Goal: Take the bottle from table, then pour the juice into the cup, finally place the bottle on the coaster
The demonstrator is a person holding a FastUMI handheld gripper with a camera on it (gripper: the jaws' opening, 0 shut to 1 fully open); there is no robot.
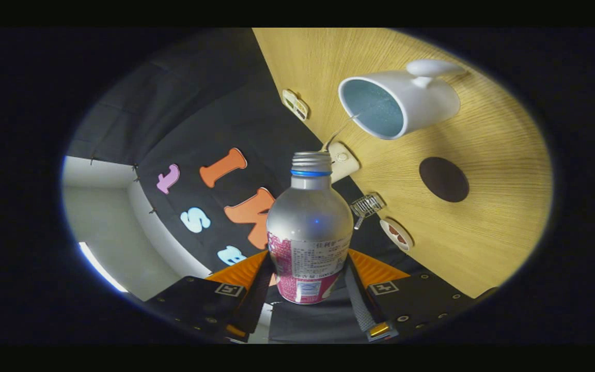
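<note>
Between the two fingers of the gripper (309, 281), one bottle (310, 227) is being held, with both fingers pressed against its labelled lower body from either side. One silver body, one blue neck ring and one threaded mouth are being shown on the bottle; whether a cap is seated on that mouth cannot be told from this angle. Beyond the bottle's mouth, one white cup (400, 101) is being seen on the wooden table (483, 248), its opening turned toward the bottle and its single handle on the far side. Near the cup, and further from the bottle's mouth than the cup's rim, one dark round coaster (443, 179) is being seen lying flat on the table, apart from the cup. Just beside the bottle's shoulder, along the table edge, four small objects are being counted: one white switch-like block (343, 160), one little wire basket (366, 205), one small round dish (396, 234) and one small flat tag (295, 104).
</note>
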